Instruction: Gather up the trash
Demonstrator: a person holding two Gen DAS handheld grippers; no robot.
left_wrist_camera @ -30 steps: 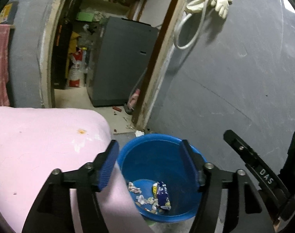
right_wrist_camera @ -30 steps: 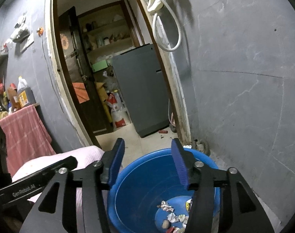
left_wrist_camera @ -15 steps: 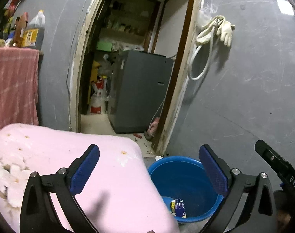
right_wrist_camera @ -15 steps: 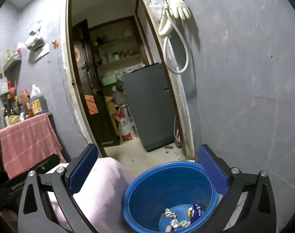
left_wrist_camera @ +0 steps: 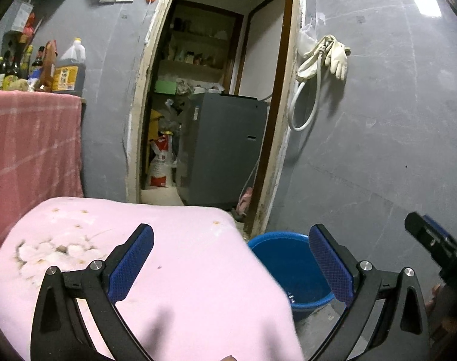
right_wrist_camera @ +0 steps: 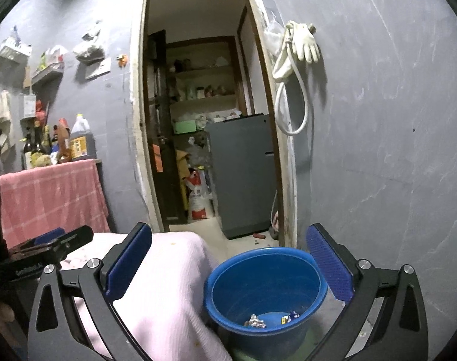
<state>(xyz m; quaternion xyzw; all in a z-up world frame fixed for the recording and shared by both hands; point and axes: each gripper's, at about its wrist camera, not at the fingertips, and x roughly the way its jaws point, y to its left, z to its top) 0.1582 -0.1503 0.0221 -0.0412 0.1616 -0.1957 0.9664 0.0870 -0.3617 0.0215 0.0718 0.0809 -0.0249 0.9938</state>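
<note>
1. Trash (right_wrist_camera: 269, 320): crumpled wrappers lie on the bottom of the blue bucket (right_wrist_camera: 266, 282), lower centre of the right wrist view.
2. Right gripper (right_wrist_camera: 228, 266): jaws wide apart, nothing between the pads.
3. Left gripper (left_wrist_camera: 231, 266): jaws wide apart, empty, over the pink cloth (left_wrist_camera: 183, 273), lower centre.
4. Bucket stands just beside the cloth's right edge.
5. Behind: doorway with grey appliance (right_wrist_camera: 243, 174), centre frame.
6. Glove (right_wrist_camera: 306, 43) and hose (right_wrist_camera: 288, 105) hang on wall, upper right.

Dim indoor light — one bright glare patch on the smooth grey wall (left_wrist_camera: 427, 4) upper right. The hanging white rubber glove (right_wrist_camera: 306, 43) casts a soft shadow. Fisheye bends the edges, corners black.
</note>
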